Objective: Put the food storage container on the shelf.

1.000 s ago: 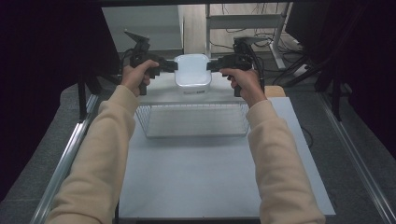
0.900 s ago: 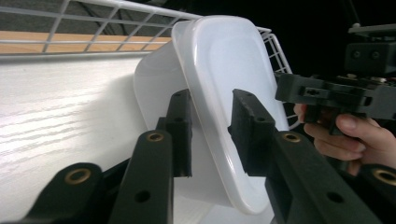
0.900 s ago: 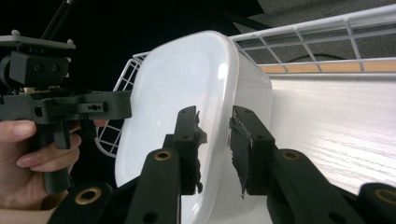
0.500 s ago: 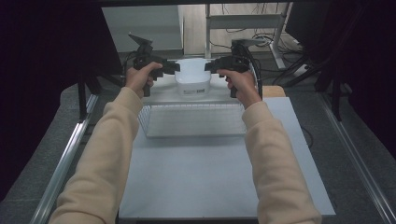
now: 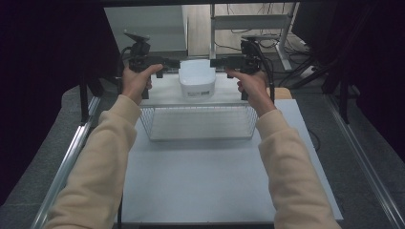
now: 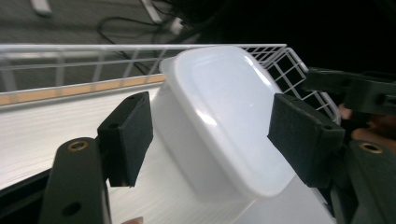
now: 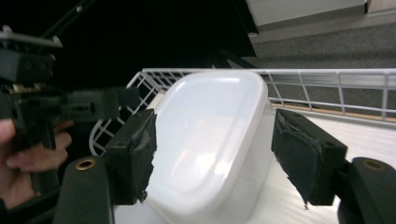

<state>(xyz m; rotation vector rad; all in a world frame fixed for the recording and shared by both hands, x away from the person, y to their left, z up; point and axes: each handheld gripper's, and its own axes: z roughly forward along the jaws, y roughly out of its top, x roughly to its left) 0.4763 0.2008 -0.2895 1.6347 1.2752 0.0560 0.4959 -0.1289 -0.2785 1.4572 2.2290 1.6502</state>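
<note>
High view is showing a white plastic container [image 5: 196, 79] with its lid on, sitting at the far side of the table, just beyond the white wire basket [image 5: 198, 121] and between the two grippers. Left gripper [image 5: 173, 63] is pointing in at it from one side and right gripper [image 5: 216, 62] from the other, each one standing just off the container's wall. Left gripper view is showing the container [image 6: 224, 116] lying between the black foam pads [image 6: 133, 133], with a gap on both sides (the pads are not pressing on it); these jaws have just been opening and are standing apart. Right gripper view is giving the same picture from the other side: the container [image 7: 210, 135] is sitting between the worn pads [image 7: 306, 151], which are clear of it, and these jaws too have just been opening. Basket wire [image 7: 322, 81] is running behind the container there. Cream sleeves [image 5: 100, 162] are reaching in over the pale table top [image 5: 200, 181].
</note>
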